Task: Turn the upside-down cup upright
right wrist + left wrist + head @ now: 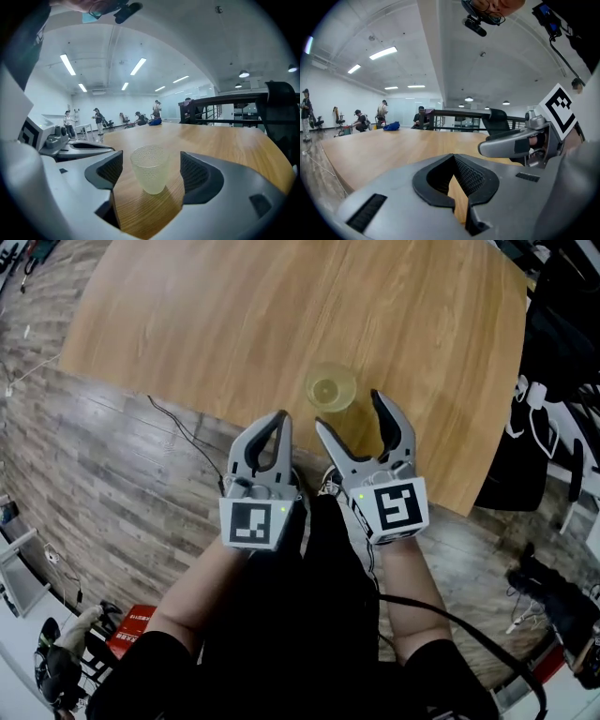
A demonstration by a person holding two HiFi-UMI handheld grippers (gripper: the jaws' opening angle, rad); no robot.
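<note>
Pale yellow-green and translucent, a dimpled tumbler-shaped cup point(330, 388) is seen standing on a light-brown wooden table point(187, 315), close to the table's near edge. In the right gripper view the cup rests on its narrow end with its wide rim on top, so it is upright.

A grey two-jaw right gripper point(349, 411) is held low over the near edge of the table, with its jaws spread wide. The cup is framed between them. The black ribbed pads point(194, 171) are kept clear of the cup on both sides, with bare wood showing in each gap, so nothing is gripped.

A matching grey left gripper point(279, 418) is held just to the left of the right one, level with it. Its tips are placed at the table's near edge and its body over a grey plank floor point(94, 474). Its jaws are drawn together. In the left gripper view the dark pads point(471, 176) are seen meeting at the tip, and only a sliver of table shows behind them. Nothing is held there.

A white cube with a black square marker point(253, 523) is carried at the back of the left gripper, and a similar one is carried on the right. A thin black cable point(178, 427) lies on the floor to the left. Several people are seen beyond the table's far side.
</note>
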